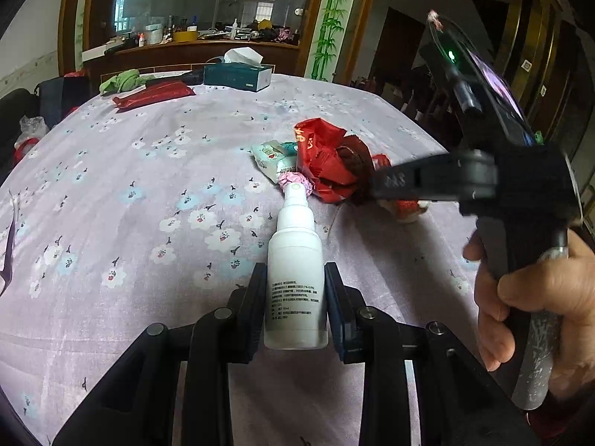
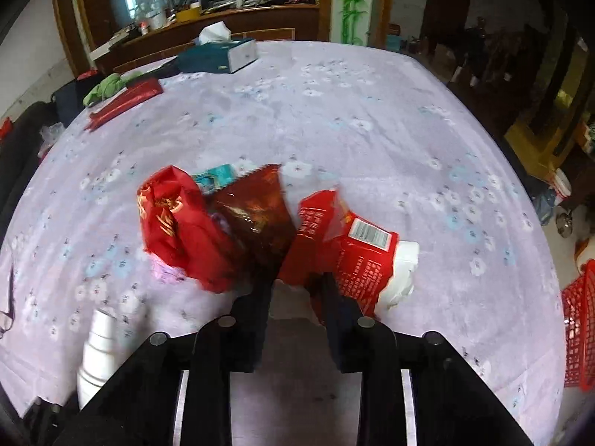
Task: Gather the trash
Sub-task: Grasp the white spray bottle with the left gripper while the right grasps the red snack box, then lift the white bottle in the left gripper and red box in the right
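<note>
A pile of trash lies mid-table on the floral cloth (image 1: 111, 186): a crumpled red wrapper (image 1: 319, 152) (image 2: 174, 223), a dark brown wrapper (image 2: 256, 215), a red packet with a barcode (image 2: 357, 256) over white tissue (image 2: 403, 271), a teal-and-white packet (image 1: 275, 156) and a pink scrap (image 1: 293, 178). My left gripper (image 1: 295, 271) is shut on a white spray bottle (image 1: 295, 238), whose nozzle points at the pile. My right gripper (image 2: 296, 282), held by a hand (image 1: 520, 297), stands open, its fingertips against the pile's near edge. Cloth shows between its fingers.
At the far end of the table sit a teal tissue box (image 1: 238, 74), a long red packet (image 1: 152, 94) and a green cloth (image 1: 121, 81). A red mesh basket (image 2: 580, 330) stands off the table's right edge. A cluttered sideboard (image 1: 193, 42) runs behind.
</note>
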The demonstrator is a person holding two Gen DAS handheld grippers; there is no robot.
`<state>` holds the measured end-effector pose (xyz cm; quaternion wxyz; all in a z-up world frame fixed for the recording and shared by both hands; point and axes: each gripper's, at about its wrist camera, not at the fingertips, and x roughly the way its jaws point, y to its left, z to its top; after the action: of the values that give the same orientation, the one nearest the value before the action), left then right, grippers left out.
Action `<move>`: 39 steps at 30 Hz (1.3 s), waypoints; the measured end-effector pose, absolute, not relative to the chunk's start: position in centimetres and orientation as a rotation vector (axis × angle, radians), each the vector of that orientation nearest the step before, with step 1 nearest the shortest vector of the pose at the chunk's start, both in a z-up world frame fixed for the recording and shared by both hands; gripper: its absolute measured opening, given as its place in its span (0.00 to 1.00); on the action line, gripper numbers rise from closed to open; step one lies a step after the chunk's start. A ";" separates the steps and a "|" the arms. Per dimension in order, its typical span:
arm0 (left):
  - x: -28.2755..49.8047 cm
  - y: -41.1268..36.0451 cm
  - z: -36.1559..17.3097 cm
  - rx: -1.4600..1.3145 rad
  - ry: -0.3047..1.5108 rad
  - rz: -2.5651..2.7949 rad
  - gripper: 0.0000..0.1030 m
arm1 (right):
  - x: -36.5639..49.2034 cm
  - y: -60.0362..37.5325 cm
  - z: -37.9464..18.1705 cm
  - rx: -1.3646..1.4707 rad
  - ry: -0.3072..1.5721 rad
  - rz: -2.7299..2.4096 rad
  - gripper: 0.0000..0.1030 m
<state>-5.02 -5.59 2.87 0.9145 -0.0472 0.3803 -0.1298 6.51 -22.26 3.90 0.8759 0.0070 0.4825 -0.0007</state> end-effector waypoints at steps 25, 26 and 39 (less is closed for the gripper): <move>-11.2 -10.4 5.2 0.035 0.616 -0.239 0.28 | -10.6 -27.6 8.8 -0.102 0.622 0.006 0.14; -11.3 -10.6 5.3 0.040 0.616 -0.239 0.28 | -10.8 -27.8 8.8 -0.104 0.618 0.001 0.14; -11.4 -12.0 5.2 0.073 0.626 -0.246 0.28 | -11.6 -29.5 8.8 -0.080 0.606 -0.013 0.14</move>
<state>-11.40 -11.97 5.25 0.9434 0.0357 0.3070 -0.1206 -11.58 -29.47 8.81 0.9536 -0.0392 0.2984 -0.0066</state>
